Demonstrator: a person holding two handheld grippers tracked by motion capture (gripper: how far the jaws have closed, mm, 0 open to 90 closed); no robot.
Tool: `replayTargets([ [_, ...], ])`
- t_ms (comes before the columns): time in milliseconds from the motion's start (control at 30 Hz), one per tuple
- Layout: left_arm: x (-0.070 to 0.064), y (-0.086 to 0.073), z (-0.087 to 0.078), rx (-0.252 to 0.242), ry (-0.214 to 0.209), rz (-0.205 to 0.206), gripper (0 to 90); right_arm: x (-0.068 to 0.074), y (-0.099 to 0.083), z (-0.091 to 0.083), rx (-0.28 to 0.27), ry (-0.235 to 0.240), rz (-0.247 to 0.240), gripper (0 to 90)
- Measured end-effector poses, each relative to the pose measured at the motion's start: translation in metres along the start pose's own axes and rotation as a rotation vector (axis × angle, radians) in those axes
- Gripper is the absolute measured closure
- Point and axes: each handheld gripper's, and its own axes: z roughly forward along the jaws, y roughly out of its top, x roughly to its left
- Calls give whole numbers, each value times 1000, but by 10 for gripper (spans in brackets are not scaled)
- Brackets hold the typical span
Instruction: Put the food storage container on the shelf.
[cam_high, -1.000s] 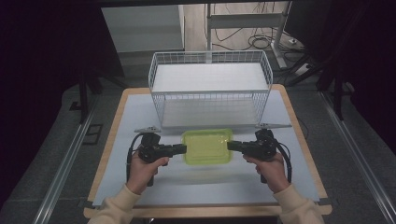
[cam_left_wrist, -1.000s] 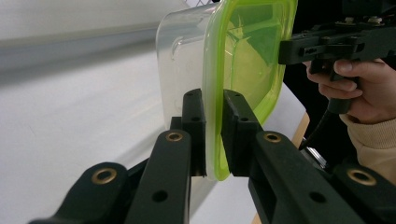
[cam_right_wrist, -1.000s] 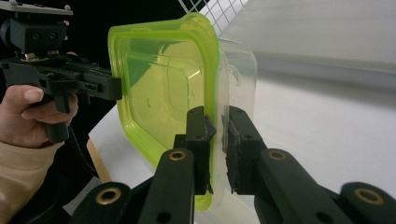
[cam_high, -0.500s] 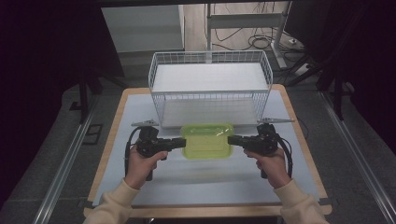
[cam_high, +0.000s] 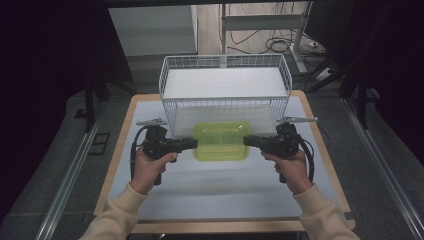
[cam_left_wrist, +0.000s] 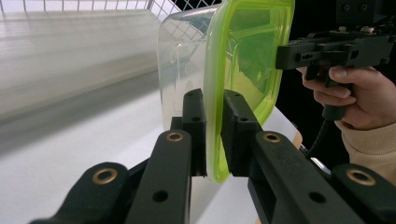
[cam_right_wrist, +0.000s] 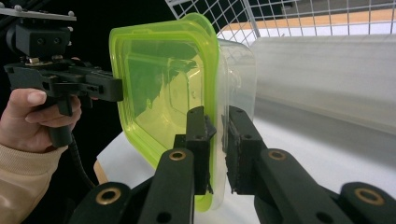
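Between both clamping tools (cam_high: 196, 143) (cam_high: 245, 140), clear container (cam_high: 221, 141) with translucent lime-green lid (cam_left_wrist: 243, 60).

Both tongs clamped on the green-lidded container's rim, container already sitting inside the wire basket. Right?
Not inside. The high view shows the container in front of the wire basket, held over the table. The left tongs and right tongs are clamped on its rim as you say.

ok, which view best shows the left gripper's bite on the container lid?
Left gripper view: the left gripper clamps the green lid rim between both jaws. High view gives only its position at the lid edge; right gripper view shows it far off.
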Motion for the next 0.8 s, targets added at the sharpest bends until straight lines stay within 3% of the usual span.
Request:
replayTargets([
  [467,4,15,0,-5,-4,-6,814,0,14,1,-7,-7,1,810],
  [800,4,33,-7,-34,-7,-22,815,6,39,1,-9,-16,-12,810],
])
